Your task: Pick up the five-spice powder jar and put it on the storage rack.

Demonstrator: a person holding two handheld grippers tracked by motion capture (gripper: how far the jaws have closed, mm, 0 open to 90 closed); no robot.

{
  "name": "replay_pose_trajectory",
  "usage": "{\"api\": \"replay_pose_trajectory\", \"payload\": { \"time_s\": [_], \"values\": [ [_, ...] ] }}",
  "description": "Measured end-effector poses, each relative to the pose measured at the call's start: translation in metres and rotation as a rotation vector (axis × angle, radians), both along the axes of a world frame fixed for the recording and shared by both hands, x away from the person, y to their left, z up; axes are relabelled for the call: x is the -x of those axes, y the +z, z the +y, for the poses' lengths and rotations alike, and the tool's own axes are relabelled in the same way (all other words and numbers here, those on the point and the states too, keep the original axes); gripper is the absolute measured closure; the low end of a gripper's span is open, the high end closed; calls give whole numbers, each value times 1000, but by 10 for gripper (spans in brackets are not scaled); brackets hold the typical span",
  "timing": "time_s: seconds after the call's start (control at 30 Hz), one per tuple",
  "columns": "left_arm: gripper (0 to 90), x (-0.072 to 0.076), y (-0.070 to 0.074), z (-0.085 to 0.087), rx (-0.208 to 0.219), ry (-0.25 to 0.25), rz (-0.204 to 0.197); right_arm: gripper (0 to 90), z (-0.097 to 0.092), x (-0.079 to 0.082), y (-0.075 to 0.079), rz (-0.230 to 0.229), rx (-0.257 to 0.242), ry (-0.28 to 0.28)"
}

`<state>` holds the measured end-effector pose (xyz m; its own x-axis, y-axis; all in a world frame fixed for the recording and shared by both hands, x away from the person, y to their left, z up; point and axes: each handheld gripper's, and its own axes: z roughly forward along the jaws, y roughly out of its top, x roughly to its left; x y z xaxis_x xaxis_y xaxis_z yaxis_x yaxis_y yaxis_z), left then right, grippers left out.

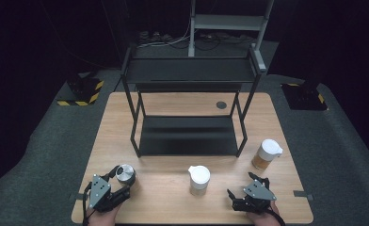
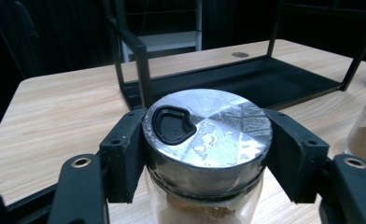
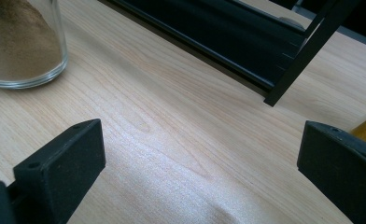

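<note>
Left tool (image 1: 111, 184) closed around the round brushed-metal lid of the glass spice jar (image 1: 125, 173), at about 7 o'clock on the light wooden counter (image 1: 173, 106). In the left gripper view, both black pads pressed against the lid's rim (image 2: 207, 128) from opposite sides, just above the glass shoulder; brown powder visible below. Grip placed high on the lid, probably because the metal rim gives a firmer, less slippery seat than the glass wall. Jar upright, base apparently on the counter; whether lifted at all, cannot tell.

Right tool (image 1: 243, 186) at about 5 o'clock, spread wide and holding nothing. In the right gripper view, bare wood between the two pads, with the base of a clear glass jar of brown powder (image 3: 22, 44) off to the upper left. Likely parked low and open to stay out of the left hand's path.

White-lidded glass pourer jar (image 1: 199, 180) near 6 o'clock, between the two tools. Second white-lidded jar with amber contents (image 1: 266, 154) at about 4 o'clock, well apart from the first.

Black metal two-tier shelf rack (image 1: 189, 136) at counter centre, both tiers bare. Judged as the probable destination for the jars, with the open front facing the person for straight-in placement.
</note>
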<state>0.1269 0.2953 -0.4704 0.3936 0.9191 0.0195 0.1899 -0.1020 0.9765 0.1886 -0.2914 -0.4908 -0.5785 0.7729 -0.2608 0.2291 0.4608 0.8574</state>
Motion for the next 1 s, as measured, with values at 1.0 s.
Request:
{"api": "replay_pose_trajectory", "payload": {
  "time_s": [1.0],
  "values": [
    [349,-23,16,-32,-21,-34,-5,2,-2,-1,0,1,-8,3]
  ]
}}
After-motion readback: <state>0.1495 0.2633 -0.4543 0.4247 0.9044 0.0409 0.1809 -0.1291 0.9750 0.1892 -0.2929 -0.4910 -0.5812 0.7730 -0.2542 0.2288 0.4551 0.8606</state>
